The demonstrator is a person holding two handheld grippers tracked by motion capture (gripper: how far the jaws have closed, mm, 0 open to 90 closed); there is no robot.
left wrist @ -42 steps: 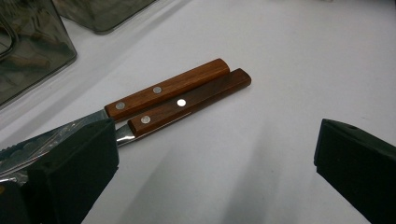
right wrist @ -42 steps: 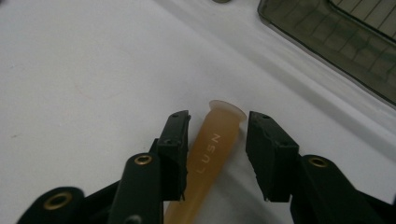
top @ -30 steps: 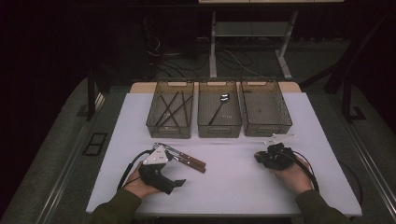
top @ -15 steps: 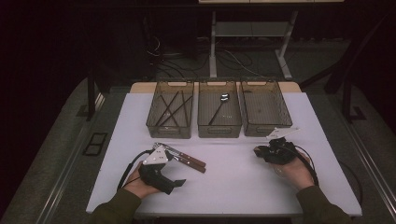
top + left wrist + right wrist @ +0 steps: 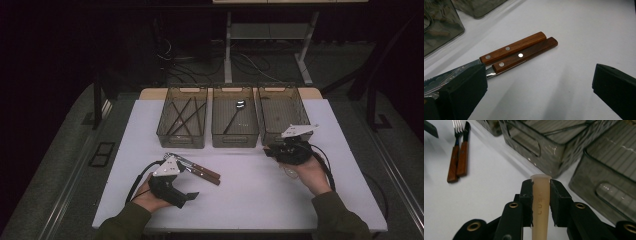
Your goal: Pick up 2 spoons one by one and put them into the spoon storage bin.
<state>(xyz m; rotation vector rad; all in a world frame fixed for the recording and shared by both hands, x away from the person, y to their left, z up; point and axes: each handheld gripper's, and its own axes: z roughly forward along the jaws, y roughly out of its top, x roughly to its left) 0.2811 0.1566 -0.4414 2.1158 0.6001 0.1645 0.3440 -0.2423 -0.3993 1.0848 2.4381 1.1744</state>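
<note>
A pale plastic handle [image 5: 541, 202], stamped with raised letters, is sitting clamped between the two black pads of the right gripper [image 5: 541, 201], its rounded end poking just past the fingertips; what lies at its other end cannot be told. In the high view the right gripper [image 5: 289, 150] is hovering over the white table [image 5: 250, 200] just in front of the right-hand bin [image 5: 281, 114], gripped by the person's right hand [image 5: 307, 172]. Three smoky see-through bins are standing side by side at the far edge of the table: the left bin [image 5: 181, 116] is holding several dark sticks, the middle bin [image 5: 235, 116] is holding a spoon [image 5: 234, 116], and the right-hand bin is looking bare. Nearer the person's left side, a fork and a knife with riveted wooden handles [image 5: 521, 51] are lying side by side, touching, on the table. The left gripper [image 5: 170, 180] is resting beside them with its jaws spread wide and nothing between them, one pad [image 5: 464, 92] overlapping the blades in its own view.
</note>
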